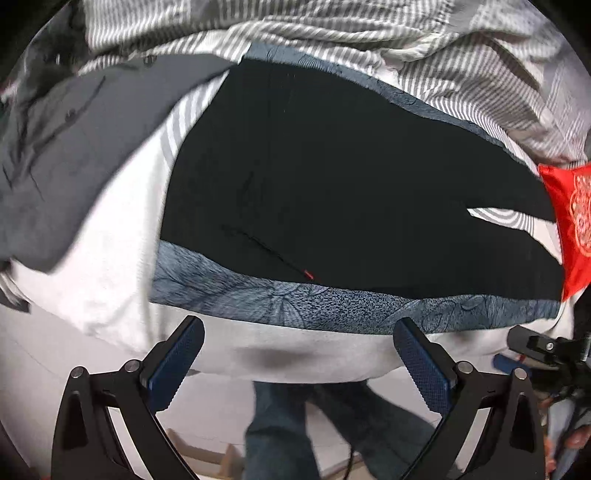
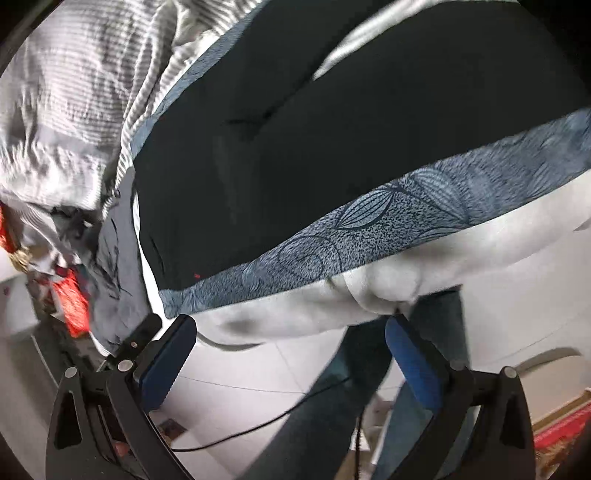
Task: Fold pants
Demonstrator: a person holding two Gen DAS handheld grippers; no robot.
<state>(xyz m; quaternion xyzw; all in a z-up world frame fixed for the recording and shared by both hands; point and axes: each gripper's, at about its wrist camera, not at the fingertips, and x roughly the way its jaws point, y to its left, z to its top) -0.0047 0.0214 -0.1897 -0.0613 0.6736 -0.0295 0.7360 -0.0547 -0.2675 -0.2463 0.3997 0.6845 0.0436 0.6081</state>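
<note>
In the left wrist view the left gripper (image 1: 297,356) stands wide with nothing between its pads, the black pants (image 1: 332,184) spread flat toward twelve o'clock on a blue patterned cloth (image 1: 295,304), and in the right wrist view the right gripper (image 2: 291,356) gapes equally empty, pants (image 2: 314,147) at twelve o'clock.

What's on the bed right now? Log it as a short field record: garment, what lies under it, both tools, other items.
garment: black pants, spread flat, unfolded
under it: blue patterned cloth on white bedding
left tool: open, empty, over the bed's near edge
right tool: open, empty, at the near edge
other items: grey shirt, red cushion, striped duvet
fold: not started
</note>
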